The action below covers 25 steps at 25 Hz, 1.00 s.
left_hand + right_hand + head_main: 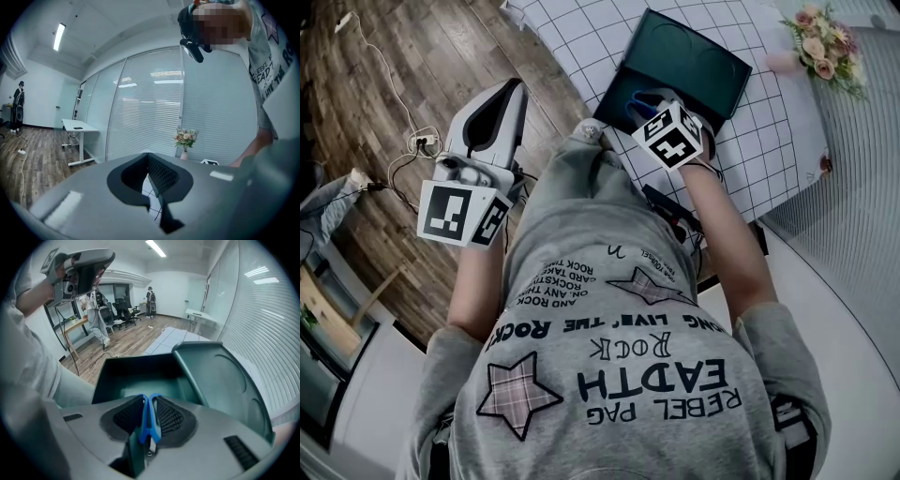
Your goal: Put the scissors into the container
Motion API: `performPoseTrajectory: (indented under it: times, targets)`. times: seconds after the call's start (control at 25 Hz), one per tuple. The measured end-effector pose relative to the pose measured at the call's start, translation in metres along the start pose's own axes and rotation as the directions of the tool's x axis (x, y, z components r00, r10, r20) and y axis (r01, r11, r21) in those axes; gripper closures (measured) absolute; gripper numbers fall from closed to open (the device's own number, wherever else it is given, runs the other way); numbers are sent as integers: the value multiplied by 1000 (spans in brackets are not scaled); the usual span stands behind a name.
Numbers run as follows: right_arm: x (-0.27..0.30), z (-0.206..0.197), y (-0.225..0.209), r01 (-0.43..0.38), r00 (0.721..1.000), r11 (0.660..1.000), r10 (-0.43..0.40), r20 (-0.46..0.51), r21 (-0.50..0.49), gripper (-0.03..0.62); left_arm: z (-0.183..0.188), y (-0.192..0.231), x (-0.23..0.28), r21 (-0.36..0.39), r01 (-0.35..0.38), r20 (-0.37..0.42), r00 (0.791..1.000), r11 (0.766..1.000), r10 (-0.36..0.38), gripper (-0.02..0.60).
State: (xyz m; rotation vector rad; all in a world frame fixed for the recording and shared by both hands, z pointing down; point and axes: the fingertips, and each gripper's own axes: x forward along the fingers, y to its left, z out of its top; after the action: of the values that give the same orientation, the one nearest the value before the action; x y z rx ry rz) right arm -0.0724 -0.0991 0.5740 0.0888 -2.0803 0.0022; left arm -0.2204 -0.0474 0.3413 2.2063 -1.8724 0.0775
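In the right gripper view, the blue-handled scissors [149, 420] stand upright between the pads of my right gripper [149, 400], which is shut on them. The open dark green container [136, 376] lies just ahead and below, with its lid [225, 380] folded back to the right. In the head view, my right gripper [643, 99] sits at the container [694, 56], and a bit of the blue scissors [635, 101] shows at its tip. My left gripper [504, 98] hangs over the wooden floor, away from the table. Its jaws meet at the tips with nothing between them [148, 157].
The container rests on a table under a checked cloth [581, 37]. A small vase of flowers [820, 42] stands at the far right corner. Cables and a power strip [417, 142] lie on the floor at the left. The person's grey shirt fills the lower head view.
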Motion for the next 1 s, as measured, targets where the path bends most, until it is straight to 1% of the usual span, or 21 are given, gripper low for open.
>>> performPoseTrajectory:
  times: [0.52, 0.8, 1.0]
  targets:
    - [-16, 14, -3, 4, 999, 999, -6, 50, 34, 514, 9, -2, 2, 12, 16, 16, 1000, 1000, -17, 580]
    - [-35, 15, -11, 23, 994, 993, -35, 100, 116, 543, 16, -8, 3, 31, 39, 25, 999, 999, -40, 580]
    - [-54, 19, -16, 40, 989, 988, -60, 138, 147, 554, 21, -12, 3, 43, 54, 29, 998, 998, -55, 580]
